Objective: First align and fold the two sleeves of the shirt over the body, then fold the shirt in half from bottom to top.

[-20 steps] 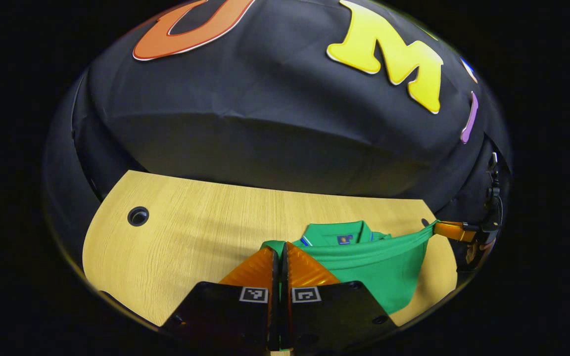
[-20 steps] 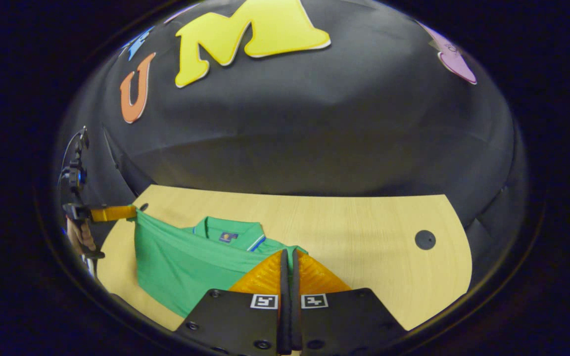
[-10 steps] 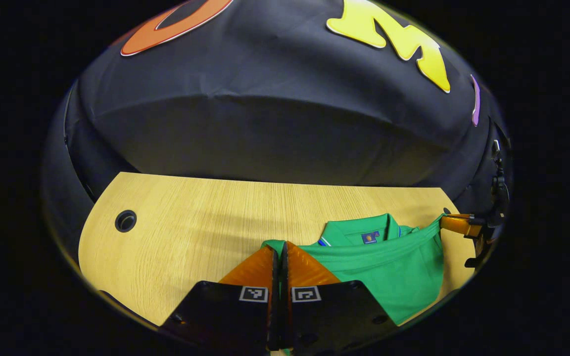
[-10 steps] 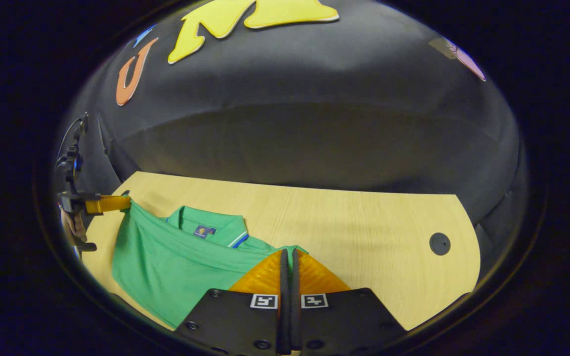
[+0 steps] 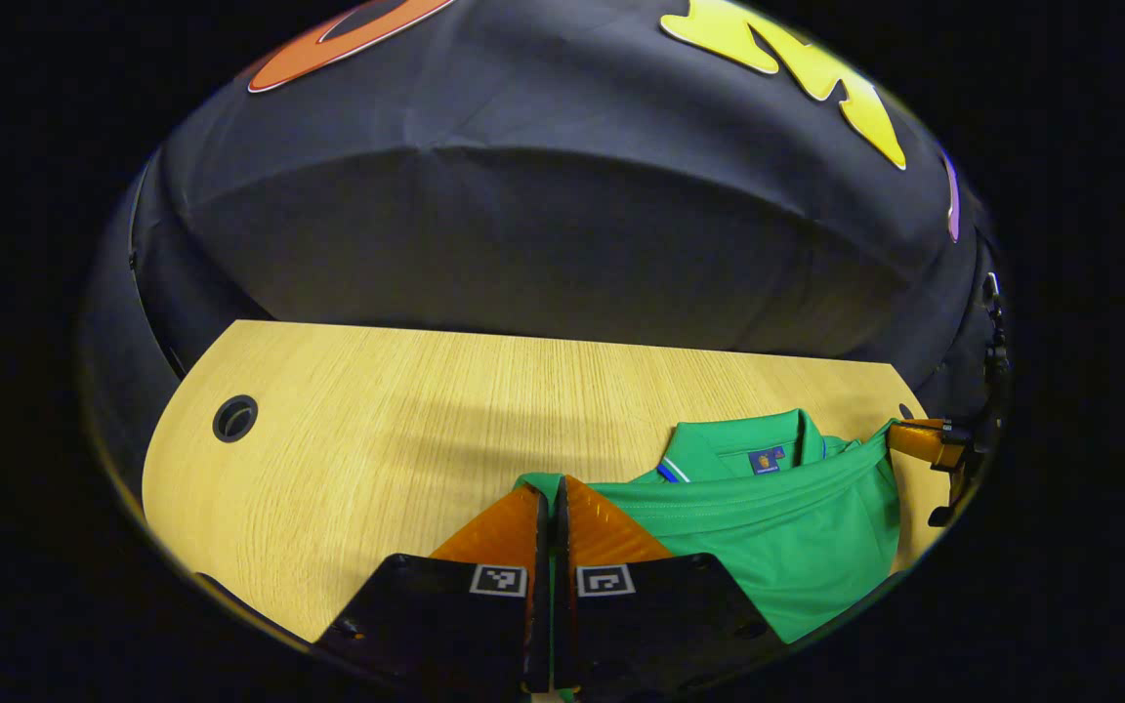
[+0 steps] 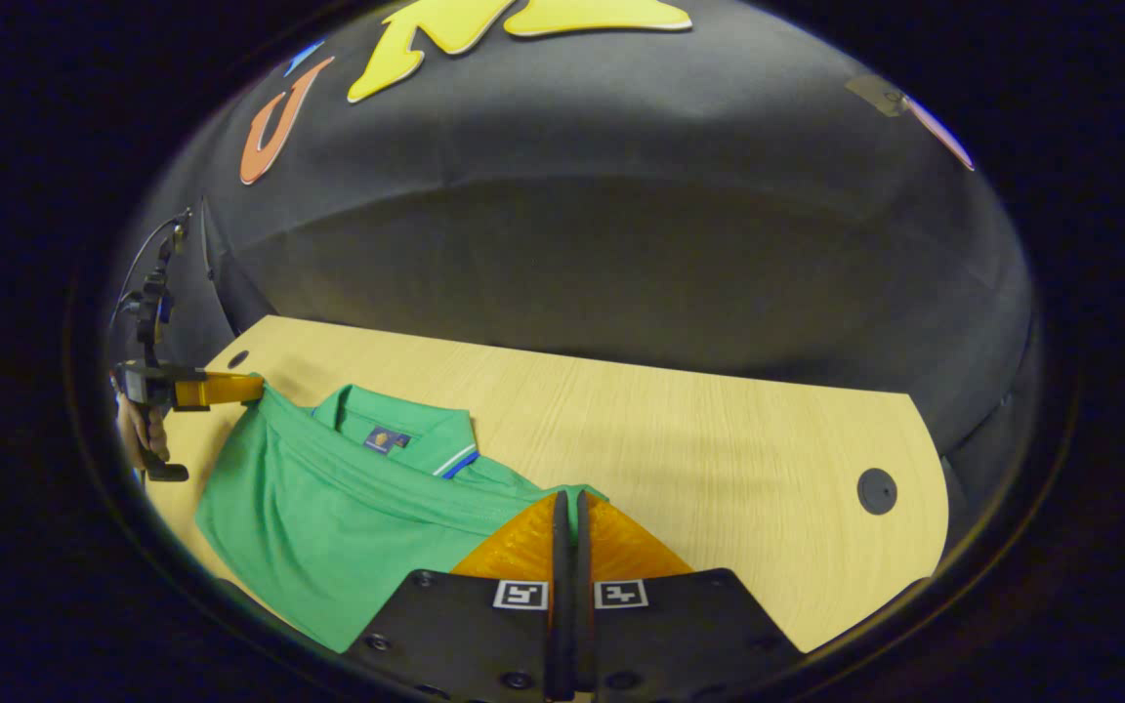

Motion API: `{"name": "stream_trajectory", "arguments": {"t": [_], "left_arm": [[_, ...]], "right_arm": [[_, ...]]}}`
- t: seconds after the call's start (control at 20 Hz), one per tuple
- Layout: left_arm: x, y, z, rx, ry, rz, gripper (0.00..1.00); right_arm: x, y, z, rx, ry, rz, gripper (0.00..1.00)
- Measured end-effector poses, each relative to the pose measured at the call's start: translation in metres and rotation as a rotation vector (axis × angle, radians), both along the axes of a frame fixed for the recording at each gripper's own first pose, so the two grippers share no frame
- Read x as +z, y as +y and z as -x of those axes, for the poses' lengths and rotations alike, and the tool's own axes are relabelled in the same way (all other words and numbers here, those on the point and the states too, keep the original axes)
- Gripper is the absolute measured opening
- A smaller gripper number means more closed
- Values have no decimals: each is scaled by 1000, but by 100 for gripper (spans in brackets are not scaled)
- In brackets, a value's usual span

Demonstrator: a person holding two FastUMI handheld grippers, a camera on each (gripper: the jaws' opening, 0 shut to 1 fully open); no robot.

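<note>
Green shirt [image 5: 777,547] hem pinched at both corners, left gripper [image 5: 551,488] and right gripper [image 6: 570,500] each clamped on fabric, hem edge stretched between them just short of the collar [image 6: 396,430], wooden table [image 5: 377,430] beyond the shirt.

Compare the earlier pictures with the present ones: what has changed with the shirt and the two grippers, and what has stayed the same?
Both grippers have carried the green shirt's lifted bottom hem farther toward the collar, and the raised cloth has sunk lower over the body. Nothing was taken hold of or released. The left gripper and right gripper stay shut on the hem's two corners, and the collar still lies on the wooden table.
</note>
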State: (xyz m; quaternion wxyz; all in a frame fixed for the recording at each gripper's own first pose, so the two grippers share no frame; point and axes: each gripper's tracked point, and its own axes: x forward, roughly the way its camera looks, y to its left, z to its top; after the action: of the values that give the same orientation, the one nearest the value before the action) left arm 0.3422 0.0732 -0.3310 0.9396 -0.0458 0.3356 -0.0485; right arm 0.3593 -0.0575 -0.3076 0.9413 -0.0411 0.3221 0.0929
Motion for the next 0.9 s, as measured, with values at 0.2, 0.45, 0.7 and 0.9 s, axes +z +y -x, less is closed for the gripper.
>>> {"name": "stream_trajectory", "arguments": {"t": [0.2, 0.45, 0.7, 0.9], "left_arm": [[-9, 1, 1, 1, 15, -4, 8], [8, 11, 11, 25, 1, -43, 32], [79, 8, 39, 52, -106, -43, 98], [153, -6, 85, 36, -232, -59, 98]], "right_arm": [[-5, 1, -3, -15, 6, 10, 3], [5, 8, 3, -31, 15, -10, 39], [58, 15, 44, -85, -48, -36, 89], [123, 20, 98, -96, -178, -4, 96]]}}
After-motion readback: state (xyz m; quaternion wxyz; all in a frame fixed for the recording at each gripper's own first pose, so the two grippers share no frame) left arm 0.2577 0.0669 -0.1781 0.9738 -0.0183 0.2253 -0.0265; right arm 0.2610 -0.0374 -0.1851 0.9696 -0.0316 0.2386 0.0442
